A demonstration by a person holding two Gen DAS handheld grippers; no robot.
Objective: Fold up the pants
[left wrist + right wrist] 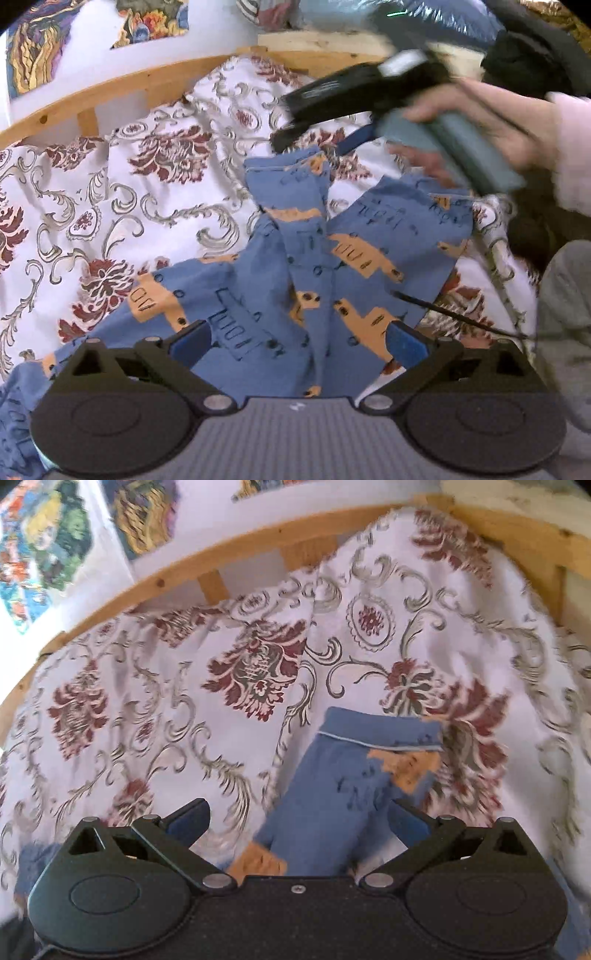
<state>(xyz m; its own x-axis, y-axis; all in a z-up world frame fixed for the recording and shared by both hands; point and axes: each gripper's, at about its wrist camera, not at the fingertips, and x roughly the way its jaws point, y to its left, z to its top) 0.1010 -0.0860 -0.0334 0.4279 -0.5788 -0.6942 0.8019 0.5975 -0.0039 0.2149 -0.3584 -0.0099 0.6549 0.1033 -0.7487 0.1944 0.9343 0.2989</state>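
Lay rumpled across a floral bedspread (pixel 110 192), just short of a wooden bed rail (pixel 122 83): blue pants (pixel 295 266) printed with orange trucks, one leg crossed over the other toward the far side. Hovered low over the near part of the garment, fingers spread wide and gripping nothing: left gripper (pixel 299 341). Held above the far leg's cuff (pixel 380 727) by a hand (pixel 487 122), blue pads apart and likewise empty: right gripper (pixel 299 821), seen motion-blurred from the left wrist camera.

Judged best for the fold at hand: straightening the crossed legs first, pinching only the cuff's hemmed edge and not the bedspread under it, pulling flat while anchoring the near end, then stacking one leg squarely on the other.

Cut off by the left gripper's body: the near end of the pants, so waistband not confirmed. Hard to read: the second cuff under the blurred tool, and whether either pad touched cloth.
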